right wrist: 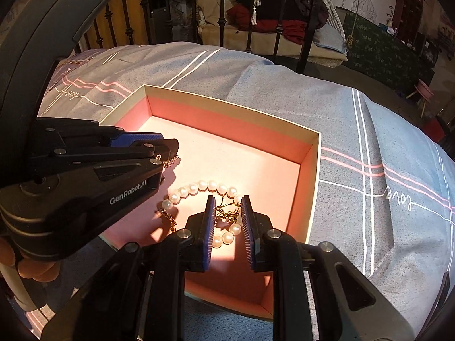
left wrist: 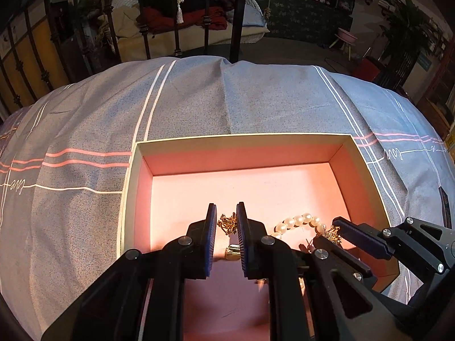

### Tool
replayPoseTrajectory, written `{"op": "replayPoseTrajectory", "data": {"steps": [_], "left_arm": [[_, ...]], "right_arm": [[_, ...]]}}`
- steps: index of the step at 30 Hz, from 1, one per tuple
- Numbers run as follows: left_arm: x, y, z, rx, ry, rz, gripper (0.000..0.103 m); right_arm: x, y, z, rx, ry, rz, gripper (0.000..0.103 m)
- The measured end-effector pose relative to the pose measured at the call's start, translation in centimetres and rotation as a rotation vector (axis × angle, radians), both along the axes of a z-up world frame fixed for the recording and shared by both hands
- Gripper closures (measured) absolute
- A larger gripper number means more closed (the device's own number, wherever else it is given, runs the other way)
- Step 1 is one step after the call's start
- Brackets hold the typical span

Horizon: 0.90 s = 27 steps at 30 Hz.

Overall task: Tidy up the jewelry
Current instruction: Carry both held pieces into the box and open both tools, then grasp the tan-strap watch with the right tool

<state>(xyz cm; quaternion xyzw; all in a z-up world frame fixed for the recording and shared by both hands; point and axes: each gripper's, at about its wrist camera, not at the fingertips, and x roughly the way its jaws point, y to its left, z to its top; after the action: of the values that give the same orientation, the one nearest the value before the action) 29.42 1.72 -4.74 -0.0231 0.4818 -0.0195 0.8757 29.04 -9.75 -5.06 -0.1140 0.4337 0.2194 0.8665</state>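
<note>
Both tools reach into the pink-lined box (left wrist: 136, 187) on the grey striped bedcover (left wrist: 85, 119). The left gripper (left wrist: 226, 214) stands narrowly parted, a gold chain (left wrist: 227, 223) bunched between its fingertips, seemingly loose. The right gripper (right wrist: 227, 207), also narrowly parted, straddles another gold tangle (right wrist: 226, 213) above the pearl bracelet (right wrist: 199, 187), which curves just ahead of its tips.
</note>
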Motion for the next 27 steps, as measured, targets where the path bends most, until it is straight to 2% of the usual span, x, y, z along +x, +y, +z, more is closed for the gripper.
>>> {"op": "replayPoseTrajectory", "data": {"steps": [10,13,15,17,18,20,25,27], "left_arm": [[-0.1,0.2,0.2,0.015,0.004,0.012,0.083],[-0.5,0.1,0.6,0.016,-0.004,0.006,0.067],[-0.9,0.3,1.1,0.018,-0.022,0.009,0.053],[-1.5,0.7,1.8,0.002,-0.043,0.015,0.047],[-1.7,0.9,2.3,-0.01,-0.051,0.018,0.042],[-2.5,1.5,3.1,-0.028,-0.077,0.026,0.038],[-6.4,2.0,5.4,-0.037,-0.159,0.003,0.032],[-8.6,1.9,5.7,-0.012,-0.193,-0.022,0.03]], "right_arm": [[-0.7,0.3,0.1,0.011,0.003,0.019,0.083],[-1.0,0.2,0.3,0.023,0.002,0.014,0.083],[-1.3,0.0,0.6,0.024,-0.004,0.005,0.072],[-1.8,-0.2,1.2,0.019,-0.035,-0.007,0.038],[-2.2,-0.2,1.5,0.012,-0.055,-0.013,0.035],[-2.9,-0.5,2.2,0.019,-0.072,-0.018,0.034],[-6.1,-2.2,4.1,0.083,-0.126,-0.044,0.031],[-7.7,-3.3,4.4,0.104,-0.142,-0.061,0.031]]}}
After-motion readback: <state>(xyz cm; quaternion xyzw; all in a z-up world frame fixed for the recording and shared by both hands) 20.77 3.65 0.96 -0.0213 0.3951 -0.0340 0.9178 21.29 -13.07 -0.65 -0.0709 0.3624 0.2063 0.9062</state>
